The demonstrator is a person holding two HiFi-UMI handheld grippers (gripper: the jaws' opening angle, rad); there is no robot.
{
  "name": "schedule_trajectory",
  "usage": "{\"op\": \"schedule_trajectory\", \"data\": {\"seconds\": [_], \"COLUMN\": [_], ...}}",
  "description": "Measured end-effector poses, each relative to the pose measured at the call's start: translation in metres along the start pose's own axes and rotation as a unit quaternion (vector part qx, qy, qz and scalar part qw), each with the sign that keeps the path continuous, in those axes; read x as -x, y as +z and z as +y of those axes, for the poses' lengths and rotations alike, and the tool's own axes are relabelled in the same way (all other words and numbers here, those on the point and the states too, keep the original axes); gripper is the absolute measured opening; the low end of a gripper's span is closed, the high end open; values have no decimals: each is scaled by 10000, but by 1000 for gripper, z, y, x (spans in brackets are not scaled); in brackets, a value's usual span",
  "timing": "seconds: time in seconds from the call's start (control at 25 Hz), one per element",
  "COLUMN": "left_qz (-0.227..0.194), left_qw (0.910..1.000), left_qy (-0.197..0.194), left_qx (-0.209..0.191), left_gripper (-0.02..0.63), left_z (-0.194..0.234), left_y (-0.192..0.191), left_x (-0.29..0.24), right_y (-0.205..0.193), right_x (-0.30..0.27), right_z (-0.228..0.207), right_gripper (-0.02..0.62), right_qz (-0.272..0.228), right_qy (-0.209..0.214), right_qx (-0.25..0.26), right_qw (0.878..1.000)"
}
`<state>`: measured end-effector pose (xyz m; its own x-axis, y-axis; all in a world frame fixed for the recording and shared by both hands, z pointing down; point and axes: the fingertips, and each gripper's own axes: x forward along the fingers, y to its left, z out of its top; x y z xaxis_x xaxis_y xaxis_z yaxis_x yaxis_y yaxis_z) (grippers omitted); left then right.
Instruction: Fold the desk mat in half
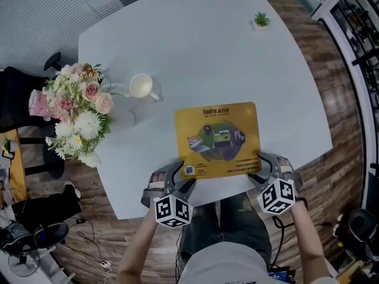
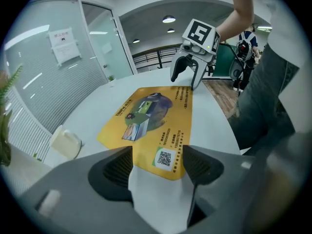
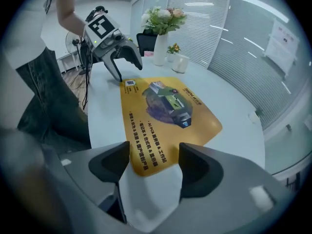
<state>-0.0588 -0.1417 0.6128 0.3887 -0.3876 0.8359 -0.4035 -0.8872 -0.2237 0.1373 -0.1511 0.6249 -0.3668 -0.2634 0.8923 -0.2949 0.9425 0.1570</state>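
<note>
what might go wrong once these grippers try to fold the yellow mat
1. The left gripper and right gripper stand open over the near corners of the desk mat, which lies flat on the table; the jaws may close without catching its edge.
2. Uneven grips would likely skew the fold.
3. If pushed instead of lifted, the desk mat could slide towards the cup.

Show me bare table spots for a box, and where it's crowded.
Free: the table beyond the mat, between cup and plant; the strip right of the mat. Crowded: the left edge with flowers and cup; the near edge, where left claw and right claw straddle the mat's corners.
</note>
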Motion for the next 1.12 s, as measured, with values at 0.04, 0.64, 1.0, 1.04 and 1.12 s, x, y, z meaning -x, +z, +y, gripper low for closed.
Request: {"op": "schedule_trajectory", "data": {"seconds": [0.04, 0.64, 1.0, 1.04, 1.12], "left_qz": [23, 288, 281, 288, 326], "left_qw": [9999, 9966, 9966, 9962, 9951], "left_qy": [-66, -485, -652, -705, -822], "left_qx": [-88, -605, -418, -427, -453], "left_gripper": [321, 330, 342, 341, 341], "left_z": [-2, -12, -11, -11, -11], "left_y": [0, -6, -7, -7, -7], "left_x": [-1, -13, -15, -16, -17], "right_y": [-3, -8, -10, -10, -9], "right_x": [-1, -9, -13, -13, -13], "right_z": [2, 7, 6, 7, 8], "right_gripper": [341, 333, 322, 308, 302], "right_qz": [86, 364, 351, 355, 361], "right_qy": [29, 558, 1064, 1136, 1202], "right_qx": [109, 511, 434, 449, 482], "right_qw": [9999, 9965, 9928, 9919, 9909]}}
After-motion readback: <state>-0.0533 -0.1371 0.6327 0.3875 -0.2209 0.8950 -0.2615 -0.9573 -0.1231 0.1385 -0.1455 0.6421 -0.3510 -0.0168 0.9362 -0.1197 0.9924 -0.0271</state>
